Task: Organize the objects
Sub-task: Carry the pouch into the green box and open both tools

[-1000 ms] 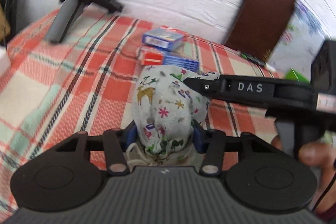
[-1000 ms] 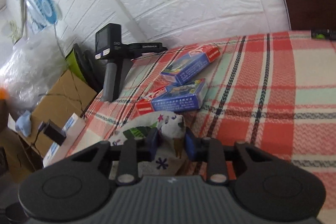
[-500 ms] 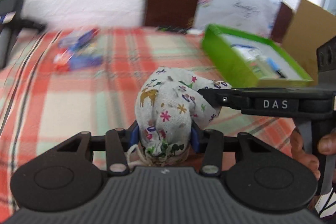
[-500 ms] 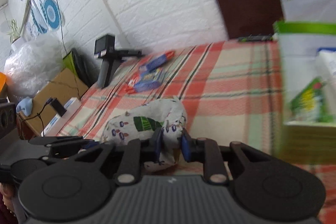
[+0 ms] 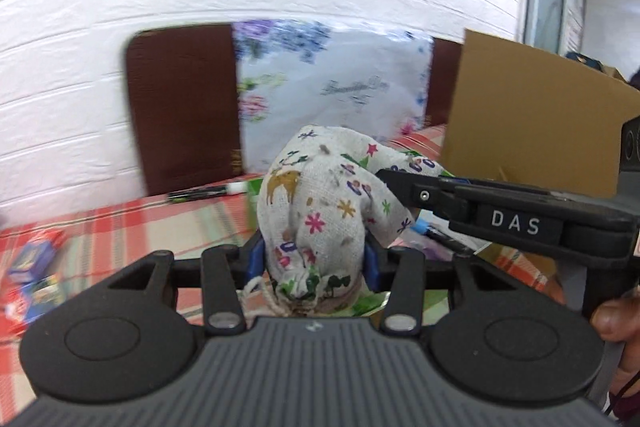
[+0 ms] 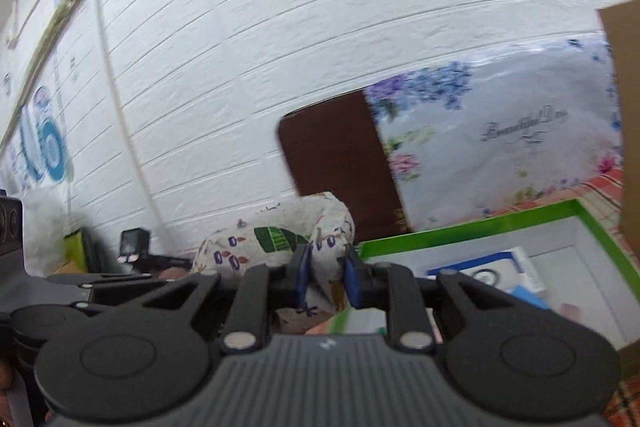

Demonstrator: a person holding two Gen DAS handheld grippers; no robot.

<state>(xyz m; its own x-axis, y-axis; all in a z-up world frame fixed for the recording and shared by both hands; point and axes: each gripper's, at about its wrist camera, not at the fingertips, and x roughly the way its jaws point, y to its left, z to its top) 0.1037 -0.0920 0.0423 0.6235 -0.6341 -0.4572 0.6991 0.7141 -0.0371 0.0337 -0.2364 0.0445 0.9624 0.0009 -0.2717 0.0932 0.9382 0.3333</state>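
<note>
Left wrist view: pouch (image 5: pixel 316 211) at frame centre, held up off the checked cloth (image 5: pixel 120 227), long axis running from the tied neck at lower centre up and then bending to the right. Coarse pale fabric, lumpy and stuffed, printed with a deer, stars and flowers; cord knotted at the gathered neck. Left gripper (image 5: pixel 314 261) clenched on the neck end, blue pads pressed into both sides of the fabric, jaws partly apart around its bulk. Right gripper (image 5: pixel 384 177) reaching in from the right edge, black, marked DAS, tips pinched on the pouch's far end. Brown chair back (image 5: pixel 180 107) at centre left, flowered sheet (image 5: pixel 328 91) beside it, cardboard (image 5: pixel 532 119) at the right, card packs (image 5: pixel 32 259) blurred at lower left. Right wrist view: pouch (image 6: pixel 276 241) at centre left, long axis lying roughly level, left to right. Right gripper (image 6: pixel 326 277) nearly closed, blue pads squeezing a thin fold at the pouch's right end. Green box (image 6: pixel 472 227) with white inside at lower right, just behind and below the pouch. White brick wall (image 6: pixel 280 47) across the top.
</note>
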